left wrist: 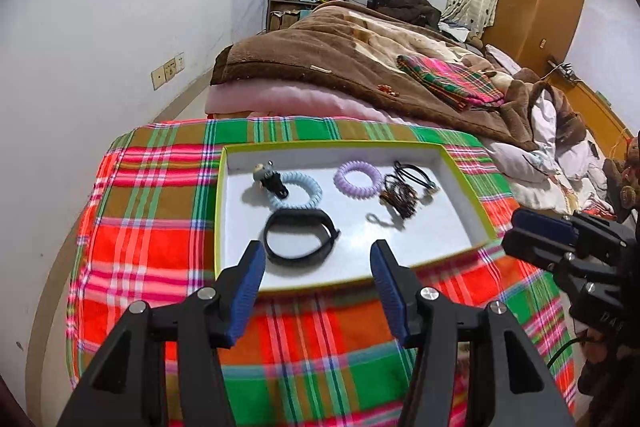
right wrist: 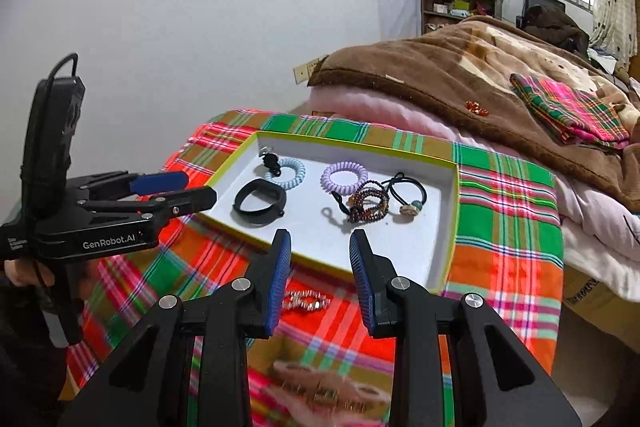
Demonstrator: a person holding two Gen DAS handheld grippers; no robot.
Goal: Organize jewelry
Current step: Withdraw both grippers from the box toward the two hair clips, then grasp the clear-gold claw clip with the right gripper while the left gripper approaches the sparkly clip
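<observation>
The left gripper (left wrist: 318,255) fills the bottom of the left wrist view with its blue-padded fingers spread wide and nothing between them, poised over the near edge of the shallow box (left wrist: 460,183) with its green rim. The right gripper (right wrist: 320,247) sits at the bottom centre of the right wrist view, also spread wide and empty, over the near rim of the same box. In the left wrist view the box lies at frame centre on a plaid cloth (left wrist: 160,227). Inside it, a black band (left wrist: 302,239) lies nearest the fingers, a pale blue coil tie (left wrist: 298,189) sits above it with a small dark charm (left wrist: 270,179) at its left, a lilac coil tie (left wrist: 358,179) sits right of centre, and a tangle of brown beads (left wrist: 400,199) touches black elastic ties (left wrist: 416,173) at the right. In the right wrist view a sparkly hair clip (right wrist: 306,299) lies on the cloth outside the box, just below its near rim, between the right gripper's fingers. A brown blanket (left wrist: 320,47) covers the bed in the upper half.
</observation>
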